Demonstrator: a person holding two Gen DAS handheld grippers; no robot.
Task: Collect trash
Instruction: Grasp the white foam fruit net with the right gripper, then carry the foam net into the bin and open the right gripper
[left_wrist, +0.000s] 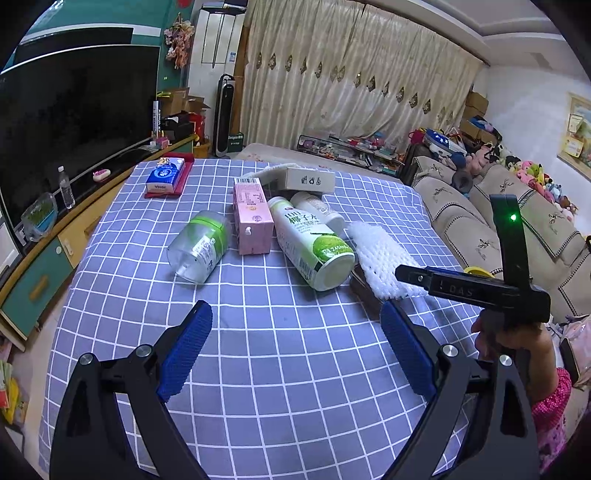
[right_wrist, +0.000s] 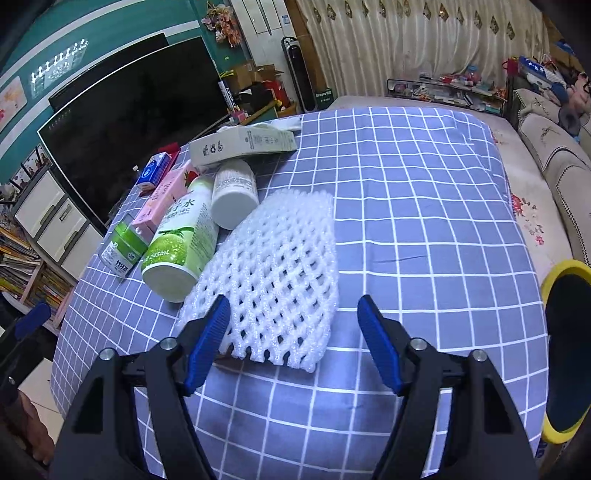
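Observation:
Trash lies on a table with a blue checked cloth (left_wrist: 280, 350): a clear plastic bottle with a green label (left_wrist: 199, 245), a pink carton (left_wrist: 253, 219), a white and green coconut drink bottle (left_wrist: 310, 242), a small white bottle (left_wrist: 321, 210), a grey box (left_wrist: 306, 180) and a white foam net (left_wrist: 380, 258). My left gripper (left_wrist: 295, 347) is open and empty, above bare cloth in front of the pile. My right gripper (right_wrist: 293, 339) is open, its jaws around the near end of the foam net (right_wrist: 273, 273). The coconut bottle (right_wrist: 181, 243) lies just left of the net.
A tissue pack (left_wrist: 165, 175) on a red tray sits at the far left of the table. A TV (left_wrist: 70, 122) and cabinet stand to the left, a sofa (left_wrist: 491, 229) to the right. A yellow-rimmed bin (right_wrist: 567, 354) stands at the table's right edge.

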